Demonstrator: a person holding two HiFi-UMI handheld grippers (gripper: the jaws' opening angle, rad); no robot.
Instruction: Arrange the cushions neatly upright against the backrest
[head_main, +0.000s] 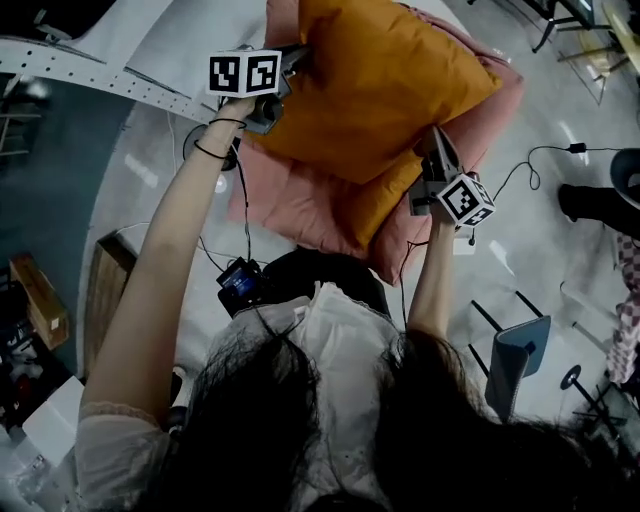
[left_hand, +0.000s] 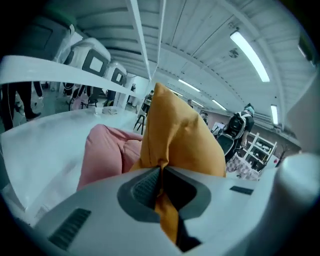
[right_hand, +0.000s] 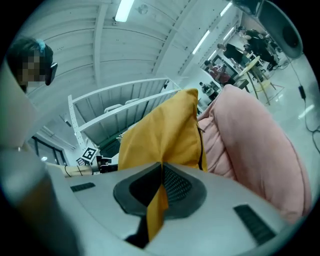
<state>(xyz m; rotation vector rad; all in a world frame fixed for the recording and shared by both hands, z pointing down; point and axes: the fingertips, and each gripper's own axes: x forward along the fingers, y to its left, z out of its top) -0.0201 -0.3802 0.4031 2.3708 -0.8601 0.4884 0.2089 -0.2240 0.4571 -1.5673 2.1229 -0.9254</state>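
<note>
The orange cushion (head_main: 385, 85) hangs clear of any support between both claws, with the pink cushion (head_main: 300, 210) directly beneath it in the head view and apparently touching it. The left claw (head_main: 288, 75) is clamped on a pinch of orange cover at one edge. The right claw (head_main: 435, 150) is clamped on the cover at the opposite corner. Expect a light, soft, compliant load: the filling sags, the fabric folds between the pads, and a thin pinch may slip. Take hold at seams or corners, where the cover is doubled. No view shows a backrest or seat. What carries the pink cushion cannot be determined; the orange cushion and the person's hair (head_main: 330, 430) cover its lower edge.
</note>
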